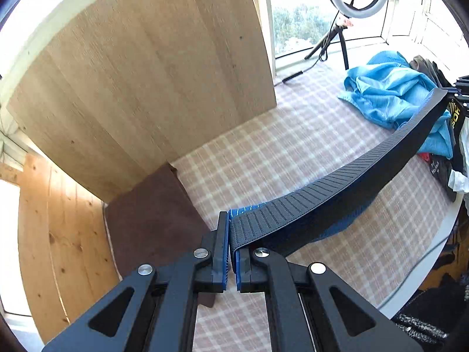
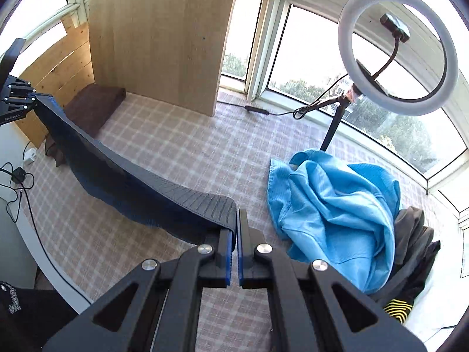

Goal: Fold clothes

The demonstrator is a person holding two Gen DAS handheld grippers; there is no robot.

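A dark blue garment with a wide black ribbed waistband (image 1: 337,187) hangs stretched between both grippers above the checked tablecloth (image 1: 263,152). My left gripper (image 1: 231,234) is shut on one end of the waistband. My right gripper (image 2: 236,228) is shut on the other end of the waistband (image 2: 164,187). The blue body of the garment sags below the band toward the cloth. The left gripper shows at the left edge of the right wrist view (image 2: 17,96). The right gripper shows at the right edge of the left wrist view (image 1: 460,88).
A crumpled light blue garment (image 2: 337,205) lies to the right with dark clothes (image 2: 416,240) beside it. A folded brown cloth (image 2: 93,105) lies by an upright wooden board (image 2: 158,38). A ring light (image 2: 395,50) stands near the window. Cables (image 2: 17,179) lie at the left edge.
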